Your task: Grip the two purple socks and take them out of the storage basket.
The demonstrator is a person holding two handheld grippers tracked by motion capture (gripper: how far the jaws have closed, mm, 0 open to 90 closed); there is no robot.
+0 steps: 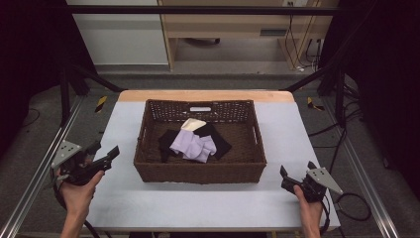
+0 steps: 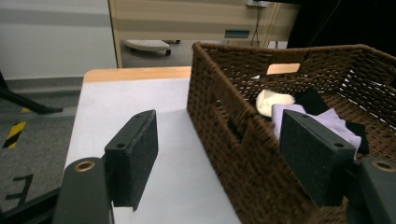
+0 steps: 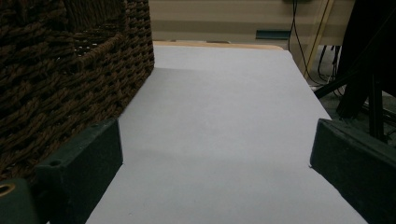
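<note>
At the centre of the high view, a lilac cloth (image 1: 194,146) lay on black fabric (image 1: 171,141) inside the wicker basket (image 1: 198,173), probably waiting to be taken out. At lower left the left gripper (image 1: 106,152) and at lower right the right gripper (image 1: 297,172) were both released and empty, well apart from the cloth.

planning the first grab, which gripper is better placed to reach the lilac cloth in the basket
Left, probably. The left gripper is raised, open, angled toward the basket, and its view looks over the rim at the lilac cloth. The right gripper sits low, open, beside the basket wall.
</note>
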